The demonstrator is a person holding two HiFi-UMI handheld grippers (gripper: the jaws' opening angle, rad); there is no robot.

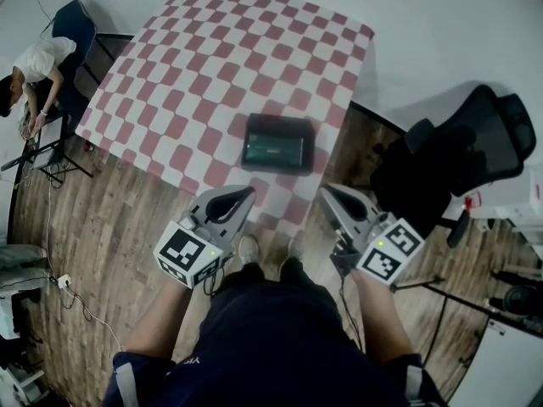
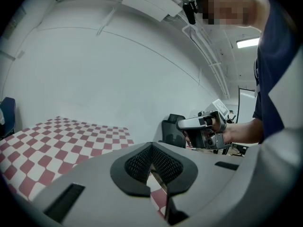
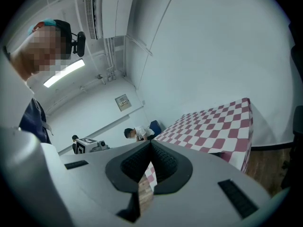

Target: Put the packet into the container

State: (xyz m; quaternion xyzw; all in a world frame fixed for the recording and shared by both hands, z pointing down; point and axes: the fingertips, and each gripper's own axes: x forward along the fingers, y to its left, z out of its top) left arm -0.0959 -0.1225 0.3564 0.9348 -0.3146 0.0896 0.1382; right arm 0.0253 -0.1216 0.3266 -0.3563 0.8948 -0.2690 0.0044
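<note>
Container (image 1: 277, 143) on checkered table (image 1: 212, 58); left tool (image 1: 247, 192) clenched, empty; right tool (image 1: 326, 191) clenched, empty; both at near edge.

Matt checked cloth (image 1: 212, 75) covers the tabletop (image 1: 327, 53); the floor (image 1: 110, 227) is grained wood; the container (image 1: 278, 143) is glossy dark plastic; the left hand-held gripper (image 1: 248, 193) is matt grey plastic.

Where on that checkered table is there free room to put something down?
The checkered table is mostly bare: everything beyond the black container and the wide stretch to its left. To its right only a narrow strip reaches the edge. Tightest is the near edge, where the left gripper and right gripper hang just in front of the container.
</note>
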